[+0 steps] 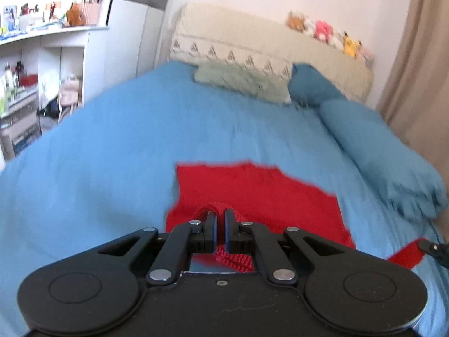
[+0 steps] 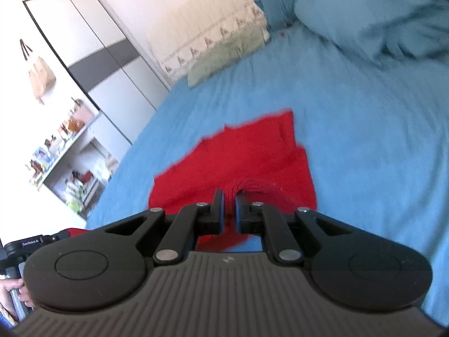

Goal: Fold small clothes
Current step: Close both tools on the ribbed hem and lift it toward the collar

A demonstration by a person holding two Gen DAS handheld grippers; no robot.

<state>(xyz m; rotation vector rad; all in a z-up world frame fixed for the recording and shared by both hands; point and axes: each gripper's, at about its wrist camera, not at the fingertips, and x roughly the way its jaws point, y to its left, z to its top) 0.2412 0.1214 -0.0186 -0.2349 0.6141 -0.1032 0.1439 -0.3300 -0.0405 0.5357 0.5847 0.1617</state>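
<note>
A small red knitted garment lies on the blue bedspread. My left gripper is shut on the garment's near edge, with ribbed red fabric bunched between the jaws. In the right wrist view the same red garment is spread ahead. My right gripper is shut on another part of its near edge and the fabric puckers at the fingertips. The right gripper's tip also shows at the right edge of the left wrist view, holding a red corner.
Blue pillows and a pale green pillow lie at the head of the bed by a cream headboard with plush toys. White shelves and a wardrobe stand left of the bed.
</note>
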